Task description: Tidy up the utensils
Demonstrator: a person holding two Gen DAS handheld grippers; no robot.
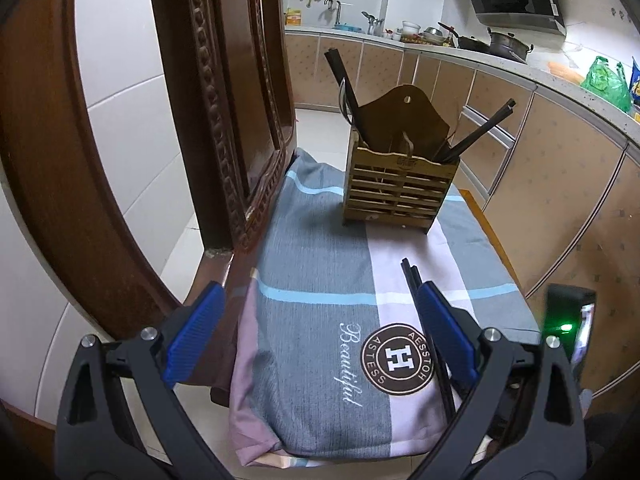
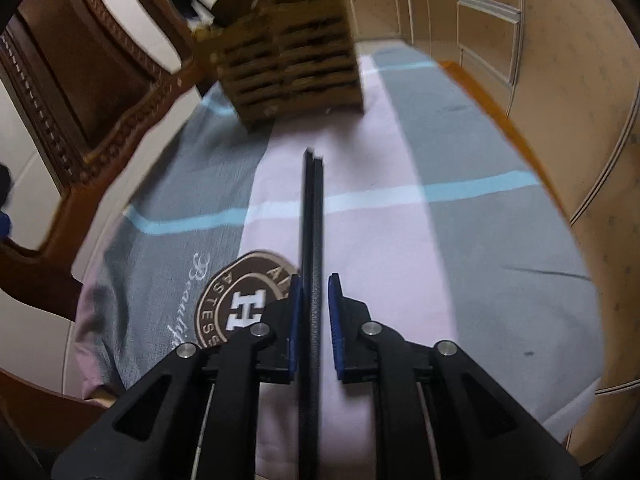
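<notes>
Two big things fill the scene: a carved wooden door point(image 1: 224, 92) on the left and a small table under a grey, pink and blue checked cloth point(image 1: 316, 280). At the far end of the cloth stands a slatted wooden utensil holder point(image 1: 396, 192), with dark chopsticks already leaning out of its left and right compartments. Nearer, a pair of black chopsticks point(image 2: 312, 240) runs lengthwise between the blue pads of the right gripper point(image 2: 314, 320), tips pointing toward the holder. Its jaws are nearly together around the pair; the left pad seems to touch the sticks, while a thin gap shows at the right pad (so I cannot say the pinch is firm). I cannot tell whether the sticks rest on the cloth or hang just above it.

Left gripper point(image 1: 320, 344) hovers over the near left of the cloth, spread wide and empty.

My worry is the hold. With the grip loose or uneven, one stick could slip or pivot out and drop. On the way in, the long tips could also catch a slat or the leaning sticks and tip the holder.
</notes>
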